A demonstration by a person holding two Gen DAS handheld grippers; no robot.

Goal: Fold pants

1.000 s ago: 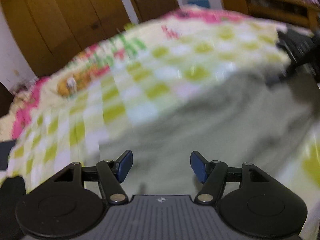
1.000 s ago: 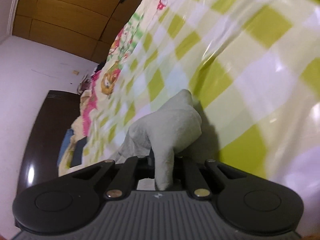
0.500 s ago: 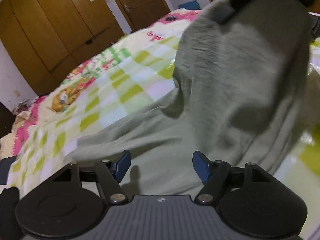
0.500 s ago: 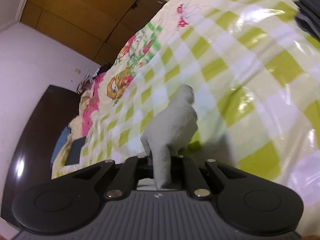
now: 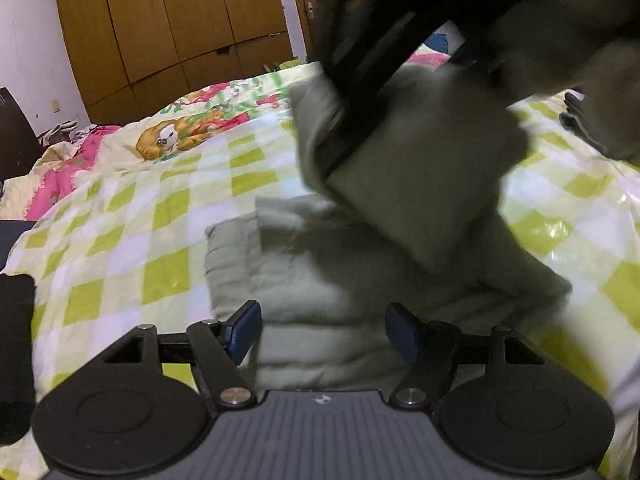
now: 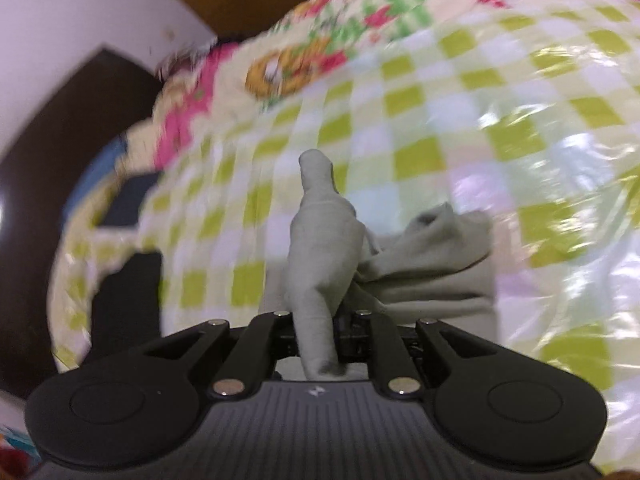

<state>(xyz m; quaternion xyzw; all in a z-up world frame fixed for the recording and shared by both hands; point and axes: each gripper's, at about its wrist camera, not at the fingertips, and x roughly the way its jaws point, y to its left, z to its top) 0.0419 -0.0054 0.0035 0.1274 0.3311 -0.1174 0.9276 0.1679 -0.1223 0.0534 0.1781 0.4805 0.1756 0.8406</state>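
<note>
From the left wrist view, the left gripper (image 5: 322, 330) hangs low over the bed with its blue-padded fingers (image 5: 243, 330) spread wide and nothing pinched; the grey-green pants (image 5: 320, 280) lie just ahead of it on the checked bedspread (image 5: 132, 240), partly folded, with a ribbed edge toward the left. Above them a flap of the same cloth is lifted, carried by a dark, blurred shape that is probably the other gripper. Wooden wardrobe doors (image 5: 180, 20) stand behind the bed. From the right wrist view, the right gripper (image 6: 318, 344) pinches a fold of the pants (image 6: 324, 260) that stands up between its narrow jaws, which are just beginning to part; the rest of the cloth trails off to the right over the bedspread (image 6: 440, 120).
</note>
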